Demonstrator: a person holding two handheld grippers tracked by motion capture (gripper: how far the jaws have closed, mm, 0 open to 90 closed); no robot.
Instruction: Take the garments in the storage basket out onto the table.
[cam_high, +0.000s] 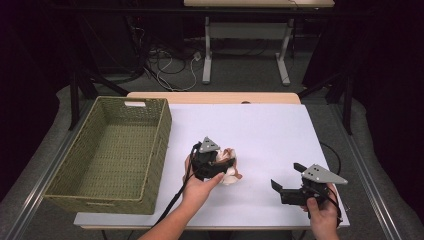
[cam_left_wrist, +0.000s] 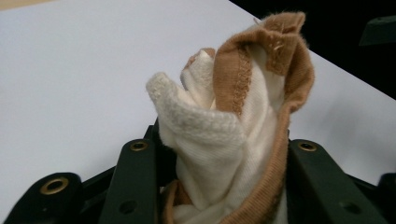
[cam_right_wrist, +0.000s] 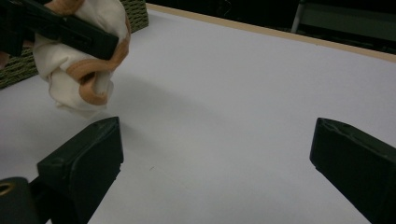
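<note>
A balled-up cream and tan sock (cam_left_wrist: 233, 126) is clamped in the left hand-held gripper (cam_high: 220, 162) mid-tabletop (cam_high: 270, 130). The woven basket (cam_high: 150, 165) sits just left. The right hand-held gripper (cam_high: 287, 187) is held wide open, empty.

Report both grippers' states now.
Left gripper: shut on the cream and tan cloth bundle.
Right gripper: open, nothing between its jaws.
</note>
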